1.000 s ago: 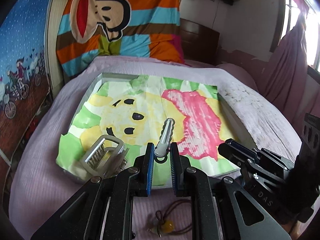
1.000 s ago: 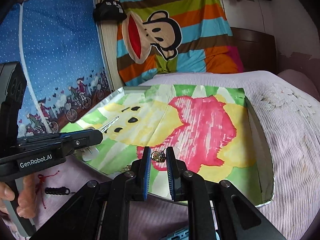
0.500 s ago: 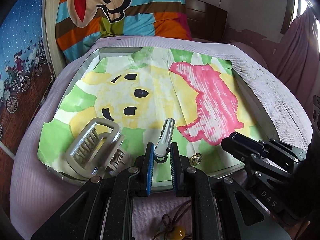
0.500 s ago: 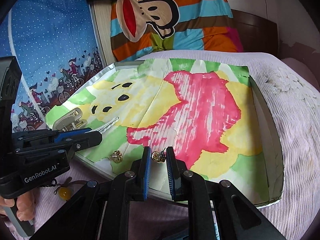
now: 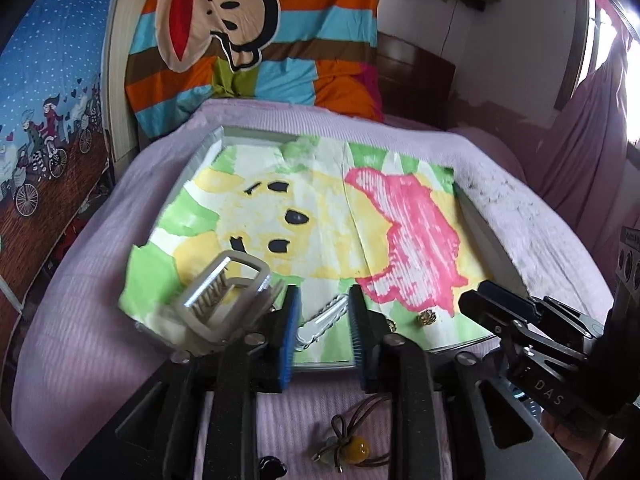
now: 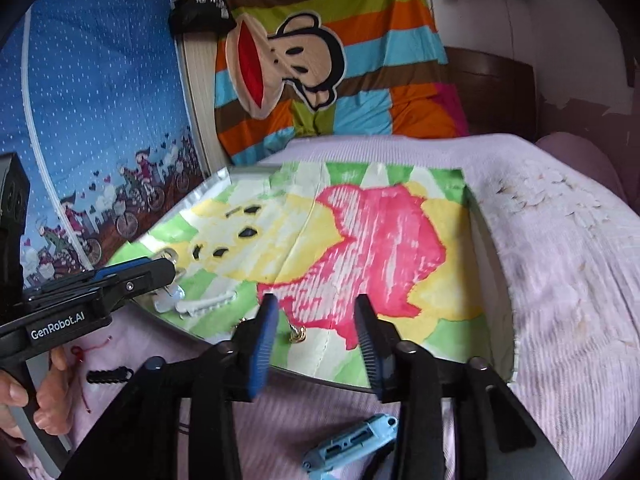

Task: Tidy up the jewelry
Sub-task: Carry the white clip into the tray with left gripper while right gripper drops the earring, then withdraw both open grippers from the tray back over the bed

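The left tool (image 5: 324, 334) is opening, its pads clear of the white hair clip (image 5: 322, 322) lying between them on the tray (image 5: 224, 134). The right tool (image 6: 316, 340) is opening too, and a small gold earring (image 6: 297, 334) lies loose on the tray's painted paper (image 6: 380, 248) between its pads. A big grey claw clip (image 5: 224, 300) rests at the tray's near left corner. A brown cord with an amber bead (image 5: 356, 446) lies on the bed (image 5: 80, 340), nearer than the tray.
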